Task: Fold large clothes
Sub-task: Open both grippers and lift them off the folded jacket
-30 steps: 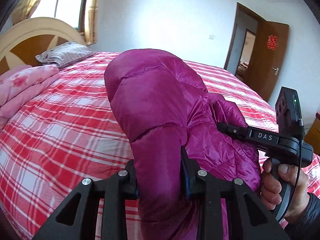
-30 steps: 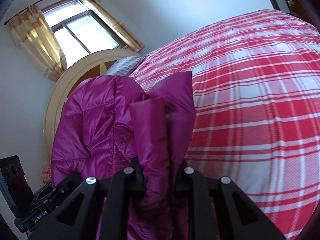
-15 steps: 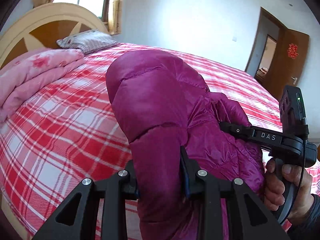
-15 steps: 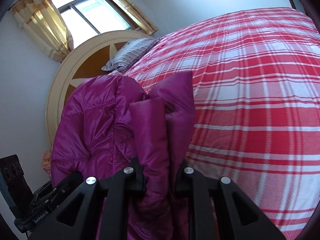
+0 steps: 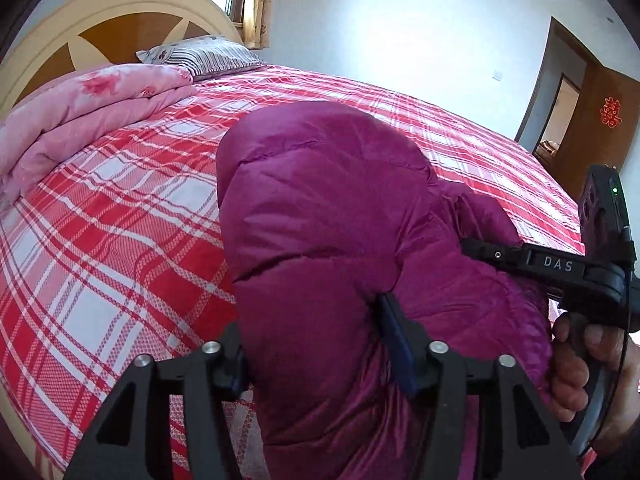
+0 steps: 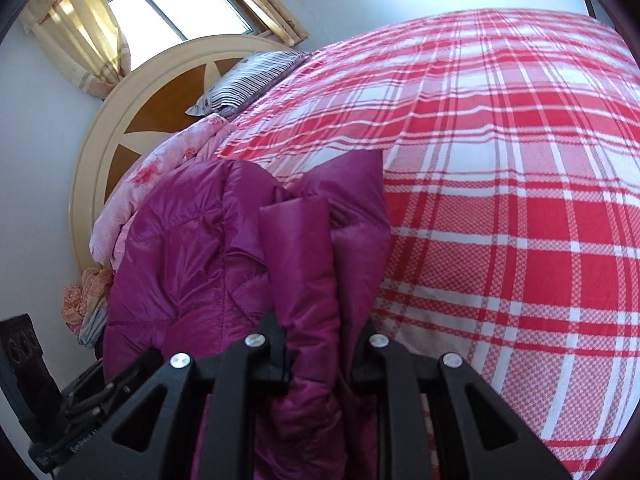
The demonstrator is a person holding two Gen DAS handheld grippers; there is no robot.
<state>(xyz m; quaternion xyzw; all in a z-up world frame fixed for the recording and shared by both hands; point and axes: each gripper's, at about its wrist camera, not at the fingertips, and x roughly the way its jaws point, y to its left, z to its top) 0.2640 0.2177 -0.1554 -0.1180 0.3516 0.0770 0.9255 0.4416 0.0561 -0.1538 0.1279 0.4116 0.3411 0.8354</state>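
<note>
"DAS" is read on the right gripper (image 5: 472, 246) body | left gripper (image 5: 316, 344) jaws are opening, magenta down jacket (image 5: 328, 216) bulging between them | right gripper is clamped narrowly on a jacket fold | jacket is draped ahead over the plaid bed (image 6: 500, 160)

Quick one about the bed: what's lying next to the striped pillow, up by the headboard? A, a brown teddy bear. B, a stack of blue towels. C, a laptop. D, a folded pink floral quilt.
D: in the left wrist view a folded pink floral quilt lies beside the striped pillow, against the headboard on the red plaid bed.
</note>
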